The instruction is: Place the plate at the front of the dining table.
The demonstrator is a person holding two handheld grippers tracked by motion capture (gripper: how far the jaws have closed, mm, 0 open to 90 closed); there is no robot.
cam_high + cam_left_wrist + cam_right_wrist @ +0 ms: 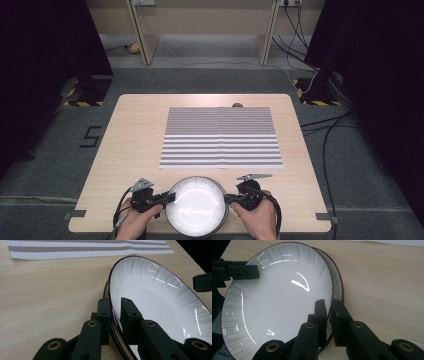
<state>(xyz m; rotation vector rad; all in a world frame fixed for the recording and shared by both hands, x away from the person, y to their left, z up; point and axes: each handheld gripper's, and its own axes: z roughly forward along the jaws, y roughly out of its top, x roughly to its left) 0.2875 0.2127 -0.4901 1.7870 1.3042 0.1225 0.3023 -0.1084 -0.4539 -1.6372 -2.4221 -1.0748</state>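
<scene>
Sitting at the bottom centre of the high view, near the front edge of the table: a white plate with a dark rim, glaring under the light. Lying just beyond it, toward the middle of the frame: a striped mat. Gripping the plate's left rim, at lower left: the left gripper, jaws pinching the edge, one inside the plate and one outside, as seen at lower centre of the left gripper view. Gripping the opposite rim, at lower right: the right gripper, jaws likewise closing on the edge in the right gripper view. Showing under the top plate there: the rim of a second plate, stacked beneath it.
</scene>
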